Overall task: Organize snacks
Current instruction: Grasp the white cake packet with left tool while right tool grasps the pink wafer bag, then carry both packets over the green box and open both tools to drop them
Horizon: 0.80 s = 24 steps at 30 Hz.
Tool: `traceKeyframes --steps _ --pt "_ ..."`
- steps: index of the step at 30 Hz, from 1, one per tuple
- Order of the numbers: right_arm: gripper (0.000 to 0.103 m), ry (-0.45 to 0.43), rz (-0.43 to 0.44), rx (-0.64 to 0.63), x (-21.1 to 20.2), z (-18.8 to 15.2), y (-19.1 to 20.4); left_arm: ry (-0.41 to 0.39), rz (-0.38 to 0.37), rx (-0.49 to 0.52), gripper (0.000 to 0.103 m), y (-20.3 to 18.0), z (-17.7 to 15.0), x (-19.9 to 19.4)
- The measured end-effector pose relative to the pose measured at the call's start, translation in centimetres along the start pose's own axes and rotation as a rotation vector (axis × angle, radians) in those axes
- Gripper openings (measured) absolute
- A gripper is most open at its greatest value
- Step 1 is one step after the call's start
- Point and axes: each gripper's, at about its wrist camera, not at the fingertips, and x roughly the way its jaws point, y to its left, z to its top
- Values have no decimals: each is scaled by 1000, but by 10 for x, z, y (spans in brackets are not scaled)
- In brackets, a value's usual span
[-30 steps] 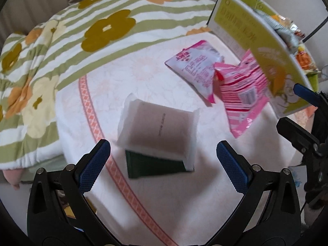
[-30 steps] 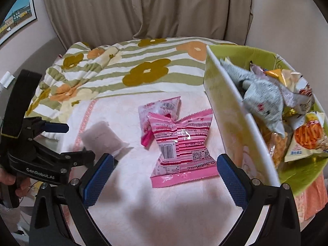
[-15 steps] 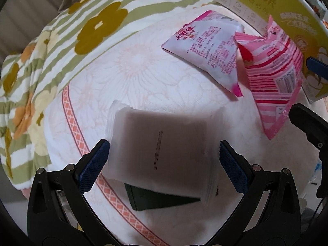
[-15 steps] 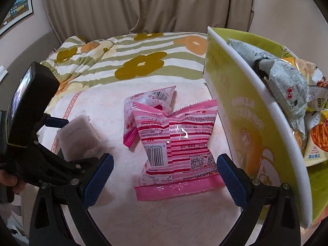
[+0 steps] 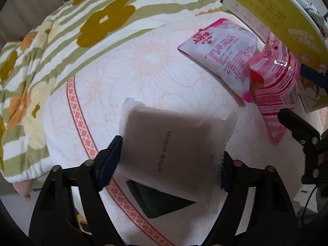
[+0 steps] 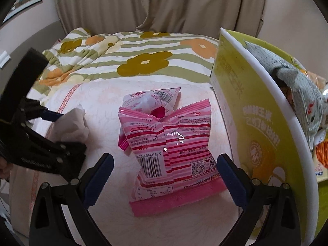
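A frosted white packet [image 5: 170, 149] lies on a dark green packet [image 5: 157, 203] on the pale floral cover. My left gripper [image 5: 167, 164] points down over it with its jaws closing, and the blue pads press both side edges. In the right wrist view the packet [image 6: 69, 123] looks bunched up in the left gripper [image 6: 67, 131]. My right gripper [image 6: 165, 178] is open and straddles a pink striped packet [image 6: 174, 155], pads clear of it. A pink-and-white packet [image 6: 151, 100] lies just behind it.
A yellow-green box [image 6: 256, 123] stands at the right, holding several snack bags [image 6: 297, 98]. A striped quilt with flowers [image 6: 143, 61] covers the back, with curtains [image 6: 153, 4] behind. The cover's orange-patterned border [image 5: 82, 123] runs along the left edge.
The left gripper came down over the frosted packet and its jaws narrowed onto its edges. The right gripper sank closer to the pink striped packet, still wide apart.
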Motion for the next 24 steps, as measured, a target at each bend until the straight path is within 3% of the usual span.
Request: traceKeyframes --steps 17,20,24 --pt "99 33 -59 -88 23 3 7 -49 -16 -94 71 12 -12 -35" --pt "82 52 -73 -85 27 2 6 -62 -12 -102 71 14 -15 -43" --pt "68 59 -72 -70 23 -2 3 -72 -9 -122 71 15 -22 -52"
